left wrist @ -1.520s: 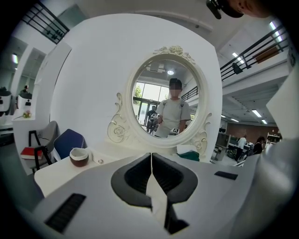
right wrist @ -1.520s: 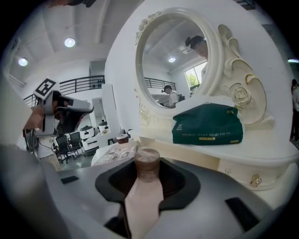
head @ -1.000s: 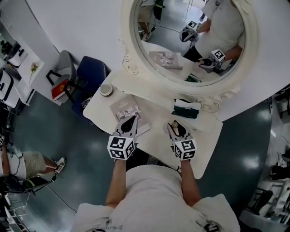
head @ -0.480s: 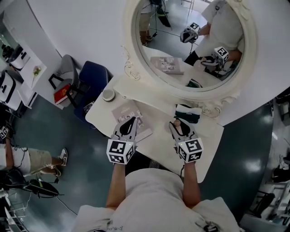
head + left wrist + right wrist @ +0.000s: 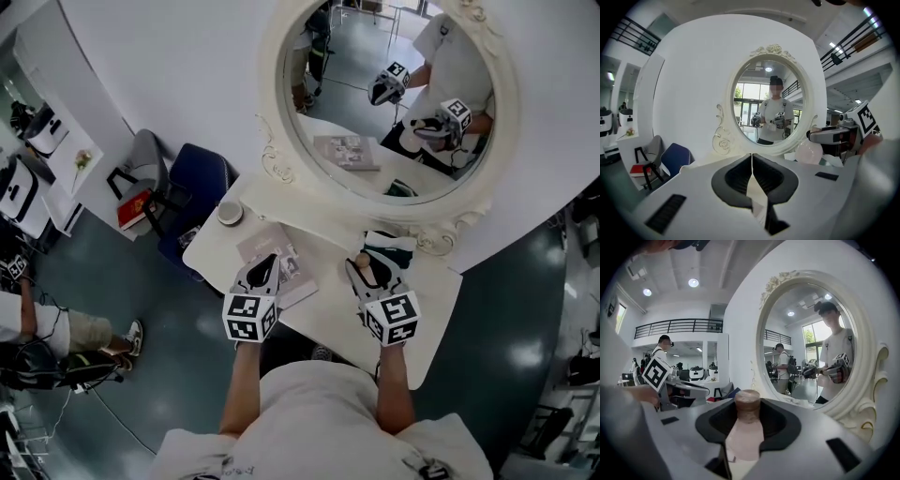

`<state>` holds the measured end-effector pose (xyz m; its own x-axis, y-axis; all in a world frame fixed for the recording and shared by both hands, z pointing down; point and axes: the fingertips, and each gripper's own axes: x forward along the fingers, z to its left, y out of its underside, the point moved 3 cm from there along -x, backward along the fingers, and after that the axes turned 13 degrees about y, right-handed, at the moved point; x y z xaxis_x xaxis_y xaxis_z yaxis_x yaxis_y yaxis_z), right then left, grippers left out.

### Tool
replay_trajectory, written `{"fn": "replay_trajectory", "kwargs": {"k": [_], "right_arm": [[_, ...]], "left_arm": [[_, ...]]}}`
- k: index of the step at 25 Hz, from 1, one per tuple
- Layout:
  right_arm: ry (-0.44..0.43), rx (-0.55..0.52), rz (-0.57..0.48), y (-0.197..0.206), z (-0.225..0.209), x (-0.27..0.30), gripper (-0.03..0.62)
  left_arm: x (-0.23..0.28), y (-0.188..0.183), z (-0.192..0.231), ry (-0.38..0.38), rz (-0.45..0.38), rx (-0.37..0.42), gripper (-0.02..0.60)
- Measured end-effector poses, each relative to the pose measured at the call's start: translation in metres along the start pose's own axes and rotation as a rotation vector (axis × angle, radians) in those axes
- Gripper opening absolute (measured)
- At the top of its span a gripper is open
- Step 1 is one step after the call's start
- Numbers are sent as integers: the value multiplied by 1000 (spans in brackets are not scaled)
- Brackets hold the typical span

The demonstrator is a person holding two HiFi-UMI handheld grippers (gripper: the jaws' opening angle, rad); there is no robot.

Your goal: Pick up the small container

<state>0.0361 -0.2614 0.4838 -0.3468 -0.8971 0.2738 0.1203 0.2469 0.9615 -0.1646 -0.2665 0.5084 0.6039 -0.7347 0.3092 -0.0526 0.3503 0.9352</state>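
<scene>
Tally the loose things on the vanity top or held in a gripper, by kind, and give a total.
Pink bottle with brown cap: 1
Round jar: 1
Booklet: 1
Green-and-white folded pack: 1
Total: 4

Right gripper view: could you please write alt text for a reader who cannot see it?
The right gripper clamps a small container, pale pink with a brown cap, upright between its jaws. Behind it, an ornate white mirror reflects a person holding both grippers.
</scene>
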Motion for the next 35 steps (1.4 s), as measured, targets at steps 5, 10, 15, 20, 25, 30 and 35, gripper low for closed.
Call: {"fn": "replay_trajectory", "kwargs": {"k": [5, 10, 15, 20, 25, 30, 35], "right_arm": [[8, -21, -27, -13, 9, 4, 146], [-22, -18, -32, -14, 14, 3, 146], [-52, 4, -71, -24, 19, 0, 146], [-56, 23, -64, -19, 21, 0, 146], [-51, 20, -65, -16, 21, 0, 146], [-42, 40, -61, -11, 18, -2, 146], [-26, 44, -42, -4, 13, -6, 146]], "left_arm": [[1, -13, -3, 19, -31, 65, 29], [2, -11, -2, 21, -24, 68, 29], [4, -6, 0, 19, -18, 65, 29], [7, -6, -3, 46, -21, 49, 29], [8, -8, -7, 88, -49, 3, 29], [6, -9, -6, 100, -57, -27, 29], [-2, -6, 1, 45, -69, -27, 29]]}}
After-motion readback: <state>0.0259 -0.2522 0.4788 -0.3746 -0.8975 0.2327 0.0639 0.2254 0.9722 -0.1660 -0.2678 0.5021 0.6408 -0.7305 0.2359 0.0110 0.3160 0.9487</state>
